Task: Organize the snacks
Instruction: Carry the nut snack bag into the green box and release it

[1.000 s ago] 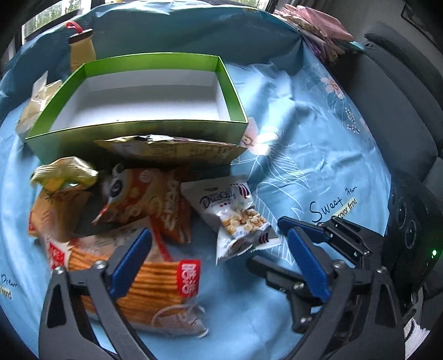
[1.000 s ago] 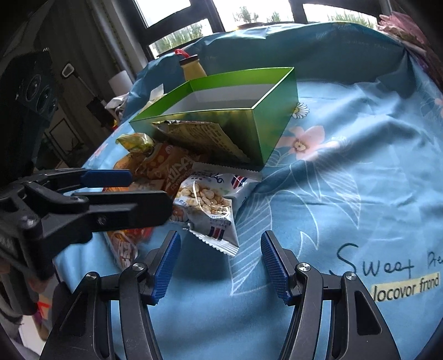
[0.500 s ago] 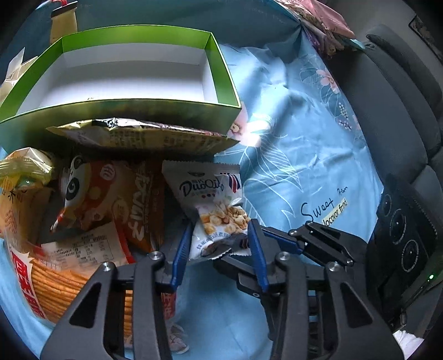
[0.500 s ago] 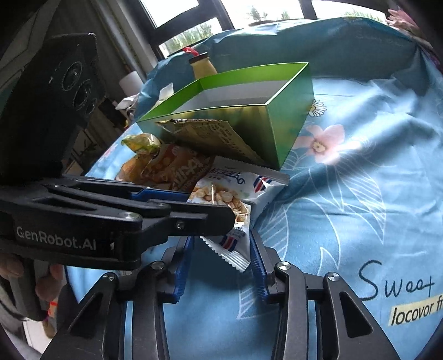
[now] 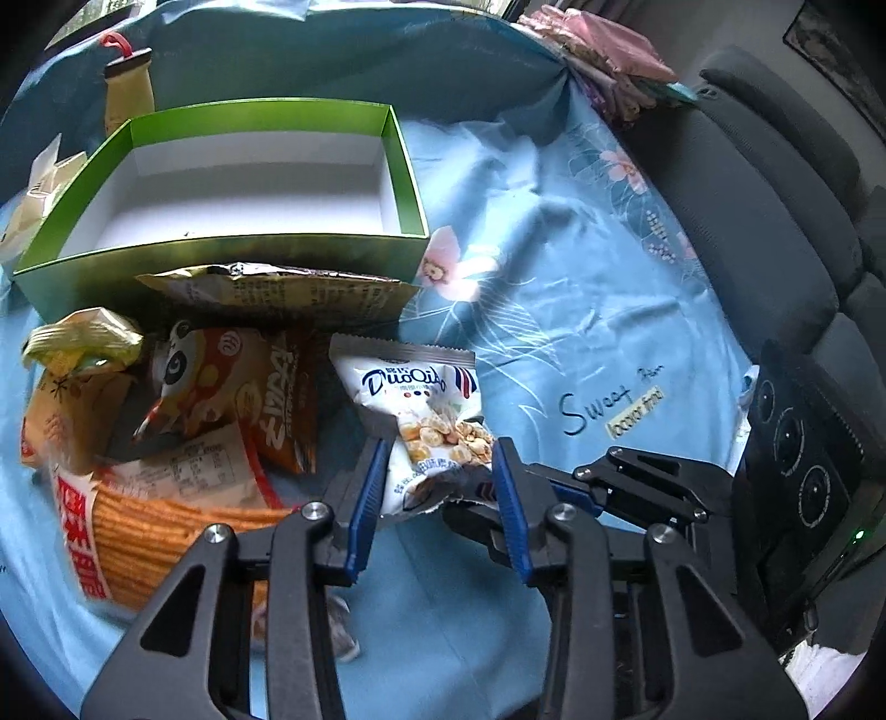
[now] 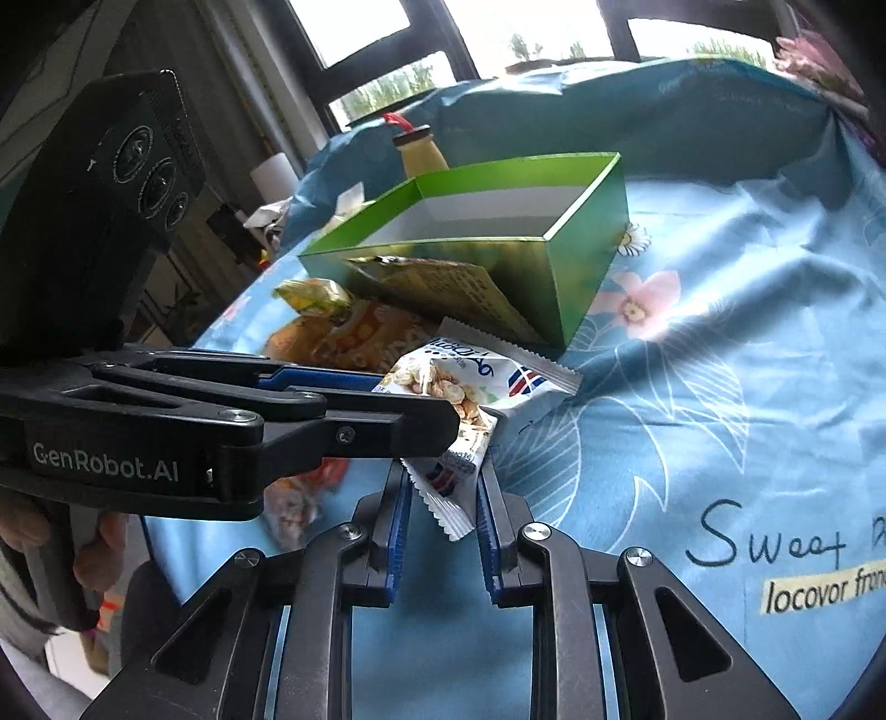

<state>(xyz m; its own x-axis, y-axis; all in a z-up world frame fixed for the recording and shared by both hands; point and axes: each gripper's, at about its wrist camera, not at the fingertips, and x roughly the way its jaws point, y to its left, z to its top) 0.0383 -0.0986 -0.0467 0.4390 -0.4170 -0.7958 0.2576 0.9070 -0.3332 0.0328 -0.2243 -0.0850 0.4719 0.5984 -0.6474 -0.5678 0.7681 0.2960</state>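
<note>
- White peanut packet (image 5: 419, 421): crumpled, raised at its near end, pinched from both sides.
- Orange snack bags (image 5: 183, 421): heaped on the blue cloth beside it.
- Green box (image 5: 238, 183): open, white-lined, nothing seen inside, placed behind the heap.

A blue floral cloth (image 5: 581, 310) is covering the table, lettering showing at lower right. A dark sofa (image 5: 775, 221) is lining the right edge; folded pink fabric (image 5: 598, 55) is lying at upper right, windows (image 6: 498, 33) glowing above.
</note>
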